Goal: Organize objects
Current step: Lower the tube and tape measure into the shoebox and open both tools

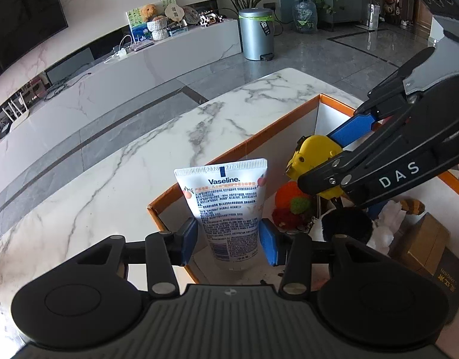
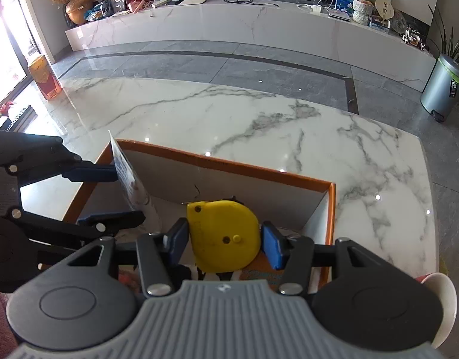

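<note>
Both grippers are loaded and sitting over the orange-rimmed box point(image 1: 289, 125), which stands on the marble table point(image 1: 109, 179). Left gripper point(image 1: 229, 239) is clamped on the Vaseline tube point(image 1: 226, 206): blue pads point(image 1: 189, 239) press its lower half from both sides, crimped end up, printed back facing the camera, tube upright over the box's near-left corner, its lower end below the rim line inside the box. Right gripper point(image 2: 225, 240) is clamped on the yellow tape measure point(image 2: 225, 233), pads bearing on its two flat edges, case held over the box interior toward the right wall. In the left wrist view the same tape measure point(image 1: 314, 157) shows right of the tube, in the middle of the box, above the contents. Already in the box, right of the tube: an orange and green plush item point(image 1: 292, 203), a black and white plush toy point(image 1: 346, 224), and a brown carton point(image 1: 421, 236) at the right end. I cannot tell whether the tube bottom touches the box floor. Beyond the box, across the grey floor, a grey pedal bin point(image 1: 256, 34) stands beside the white marble console point(image 1: 169, 56).
</note>
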Demonstrator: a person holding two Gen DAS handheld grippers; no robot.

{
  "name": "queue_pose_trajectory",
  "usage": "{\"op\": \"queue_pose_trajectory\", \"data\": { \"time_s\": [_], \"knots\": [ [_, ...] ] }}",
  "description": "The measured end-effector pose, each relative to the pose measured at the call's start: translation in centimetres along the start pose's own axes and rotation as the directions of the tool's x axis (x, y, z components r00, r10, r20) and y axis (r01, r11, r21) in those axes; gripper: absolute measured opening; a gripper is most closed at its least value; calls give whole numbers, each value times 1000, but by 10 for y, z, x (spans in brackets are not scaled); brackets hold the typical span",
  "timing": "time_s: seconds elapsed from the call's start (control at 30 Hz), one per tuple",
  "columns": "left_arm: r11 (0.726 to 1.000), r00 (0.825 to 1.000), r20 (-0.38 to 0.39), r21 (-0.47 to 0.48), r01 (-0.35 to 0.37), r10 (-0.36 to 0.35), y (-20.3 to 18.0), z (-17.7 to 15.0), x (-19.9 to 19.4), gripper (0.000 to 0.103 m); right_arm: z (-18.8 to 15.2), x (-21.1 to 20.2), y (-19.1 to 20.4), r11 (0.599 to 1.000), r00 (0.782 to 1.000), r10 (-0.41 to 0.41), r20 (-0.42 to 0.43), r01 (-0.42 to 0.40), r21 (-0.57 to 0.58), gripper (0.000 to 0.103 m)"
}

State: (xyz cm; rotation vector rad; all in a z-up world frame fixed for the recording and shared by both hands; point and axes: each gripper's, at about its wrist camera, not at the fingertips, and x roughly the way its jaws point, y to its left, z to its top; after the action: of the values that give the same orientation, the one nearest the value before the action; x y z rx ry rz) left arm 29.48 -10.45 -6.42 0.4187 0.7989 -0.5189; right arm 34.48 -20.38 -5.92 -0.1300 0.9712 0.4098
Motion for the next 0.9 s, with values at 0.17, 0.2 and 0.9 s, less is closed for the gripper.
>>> {"op": "queue_pose_trajectory", "data": {
  "time_s": [0.17,0.2,0.9],
  "knots": [
    [997,1000,-14,75,-19,20,-8,-1,5,53,1,10,5,1000,1000,12,-6,-12,3,55],
    [996,1000,-16,83,-15,16,-9,-2,6,53,2,13,5,1000,1000,16,-4,-16,11,55],
    [984,1000,8,179,16,-18,-10,-9,7,61,5,46,14,989,994,98,-52,-92,117,55]
  ]
}}
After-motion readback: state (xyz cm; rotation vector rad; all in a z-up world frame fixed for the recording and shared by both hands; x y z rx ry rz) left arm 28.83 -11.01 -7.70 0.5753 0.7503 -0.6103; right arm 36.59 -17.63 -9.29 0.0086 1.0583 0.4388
